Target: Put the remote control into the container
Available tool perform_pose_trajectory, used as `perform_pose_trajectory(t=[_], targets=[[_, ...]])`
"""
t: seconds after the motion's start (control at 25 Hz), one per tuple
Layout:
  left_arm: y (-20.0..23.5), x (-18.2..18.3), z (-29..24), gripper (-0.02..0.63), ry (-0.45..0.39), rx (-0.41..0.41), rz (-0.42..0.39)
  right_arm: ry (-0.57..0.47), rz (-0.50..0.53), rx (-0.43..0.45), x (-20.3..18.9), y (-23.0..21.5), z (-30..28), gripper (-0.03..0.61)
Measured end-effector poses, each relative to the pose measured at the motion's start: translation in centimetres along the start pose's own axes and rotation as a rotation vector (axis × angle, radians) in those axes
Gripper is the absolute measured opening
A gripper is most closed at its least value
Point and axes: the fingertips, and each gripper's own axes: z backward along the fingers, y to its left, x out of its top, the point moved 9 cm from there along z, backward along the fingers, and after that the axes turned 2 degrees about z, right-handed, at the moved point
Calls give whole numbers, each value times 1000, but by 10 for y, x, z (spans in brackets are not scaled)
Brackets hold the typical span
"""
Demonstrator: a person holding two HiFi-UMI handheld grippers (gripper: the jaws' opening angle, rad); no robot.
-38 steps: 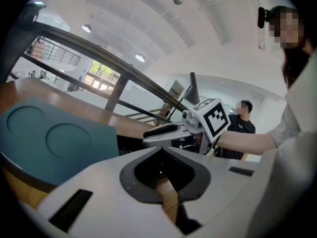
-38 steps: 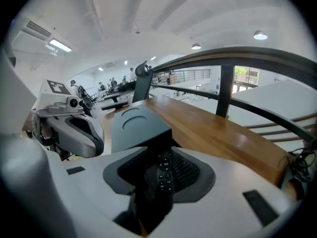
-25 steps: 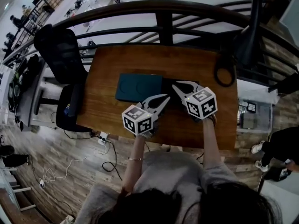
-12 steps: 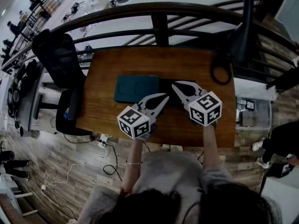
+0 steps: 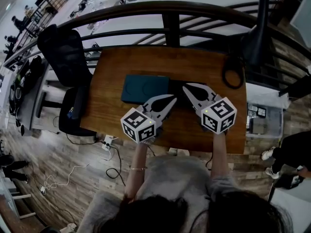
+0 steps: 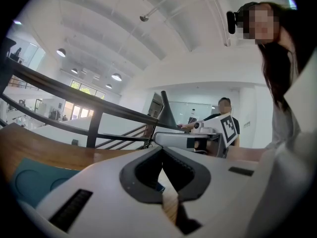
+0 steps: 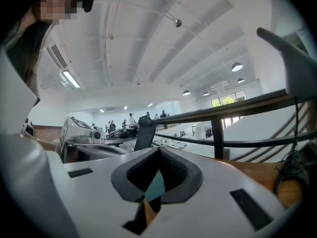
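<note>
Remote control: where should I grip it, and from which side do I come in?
Likely its middle, pinched across the width, coming from above with the right gripper, whose shut jaws must open first. The remote control lies flat on the table, a dark slab beside the container, so only its side edges offer a pinch. Part of it is hidden.

R gripper (image 5: 185,87) drew back toward the person, jaws now fully closed.

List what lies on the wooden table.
A teal container, a coiled black cable near the far right corner, and a dark item beside the container. The left gripper and right gripper cover most of that item, so what it is cannot be told.
</note>
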Motion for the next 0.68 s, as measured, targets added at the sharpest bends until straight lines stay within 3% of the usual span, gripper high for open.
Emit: perform_pose_trajectory(t=[0.68], targets=[[-7, -1, -3, 3, 22, -33, -12, -11, -12, -12, -8, 4, 11, 29]])
